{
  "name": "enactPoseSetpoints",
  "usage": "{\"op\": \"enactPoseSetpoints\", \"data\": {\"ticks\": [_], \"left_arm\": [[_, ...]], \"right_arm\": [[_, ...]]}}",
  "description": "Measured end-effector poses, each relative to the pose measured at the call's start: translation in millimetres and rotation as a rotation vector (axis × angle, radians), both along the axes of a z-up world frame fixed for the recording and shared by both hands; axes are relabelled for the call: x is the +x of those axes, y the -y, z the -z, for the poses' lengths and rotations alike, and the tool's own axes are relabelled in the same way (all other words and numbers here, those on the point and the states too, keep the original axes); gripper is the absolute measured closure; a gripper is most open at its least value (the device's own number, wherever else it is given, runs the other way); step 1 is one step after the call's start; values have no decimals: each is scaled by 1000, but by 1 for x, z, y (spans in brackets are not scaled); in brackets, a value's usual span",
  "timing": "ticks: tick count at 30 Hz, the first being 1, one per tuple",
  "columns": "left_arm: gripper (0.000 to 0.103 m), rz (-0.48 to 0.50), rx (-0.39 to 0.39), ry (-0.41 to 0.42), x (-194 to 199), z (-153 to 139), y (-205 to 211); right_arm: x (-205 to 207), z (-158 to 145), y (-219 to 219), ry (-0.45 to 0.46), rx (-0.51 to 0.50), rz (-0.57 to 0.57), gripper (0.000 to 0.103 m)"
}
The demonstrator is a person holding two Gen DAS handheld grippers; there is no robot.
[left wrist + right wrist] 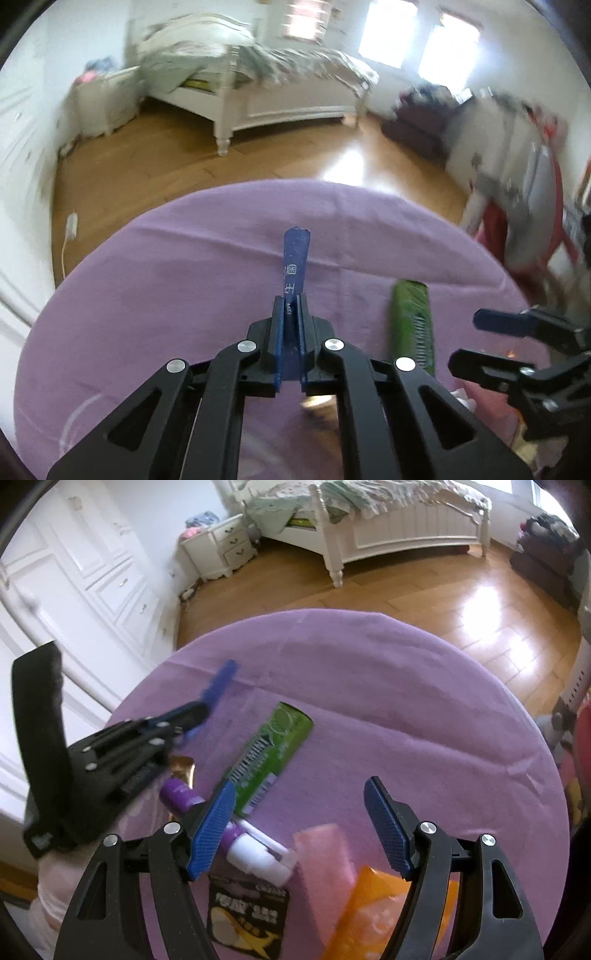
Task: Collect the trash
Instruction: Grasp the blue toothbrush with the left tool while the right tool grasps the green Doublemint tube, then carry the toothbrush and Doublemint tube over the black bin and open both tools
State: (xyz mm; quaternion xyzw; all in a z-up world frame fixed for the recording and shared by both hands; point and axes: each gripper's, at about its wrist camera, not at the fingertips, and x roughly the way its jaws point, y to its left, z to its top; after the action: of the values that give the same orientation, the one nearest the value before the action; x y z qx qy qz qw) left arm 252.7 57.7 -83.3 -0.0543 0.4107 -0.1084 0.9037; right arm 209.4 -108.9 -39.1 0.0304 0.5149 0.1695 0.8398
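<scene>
Left wrist view: left tool (pixel 291 306) clamped on blue wrapper (pixel 295 258), raised over the purple surface (pixel 166 277); green mint pack (pixel 412 325) at 3 o'clock (view blurred).

Right wrist view: right tool (pixel 306 823) spread apart above wrappers, possibly a purple-white tube (pixel 255 845) at 6 o'clock.

on the blue wrapper (pixel 295 264) i read white chinese characters, one like 生 and another like 圃. the green pack (pixel 271 753) says "doublemint" in white. the black packet (pixel 248 915) carries white chinese characters, too blurred for me to read.
</scene>
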Motion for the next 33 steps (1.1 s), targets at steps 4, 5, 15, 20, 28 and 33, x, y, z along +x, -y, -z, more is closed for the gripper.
{"op": "enactPoseSetpoints", "data": {"ticks": [4, 5, 15, 20, 28, 33], "left_arm": [[97, -30, -88, 10, -6, 1, -18], [97, -24, -95, 16, -7, 0, -17], [96, -6, -124, 53, -11, -4, -18], [97, 21, -175, 78, -22, -14, -15], [96, 205, -307, 203, -114, -88, 53], [96, 327, -324, 204, -146, -103, 122]], "right_arm": [[19, 12, -30, -19, -50, -26, 37], [22, 15, -36, -20, -72, -30, 40], [13, -1, -22, 23, -16, -25, 70], [-32, -51, 35, 125, 225, 25, 71], [-120, -105, 159, 312, 399, 210, 71], [-161, -110, 224, 358, 416, 316, 71]]}}
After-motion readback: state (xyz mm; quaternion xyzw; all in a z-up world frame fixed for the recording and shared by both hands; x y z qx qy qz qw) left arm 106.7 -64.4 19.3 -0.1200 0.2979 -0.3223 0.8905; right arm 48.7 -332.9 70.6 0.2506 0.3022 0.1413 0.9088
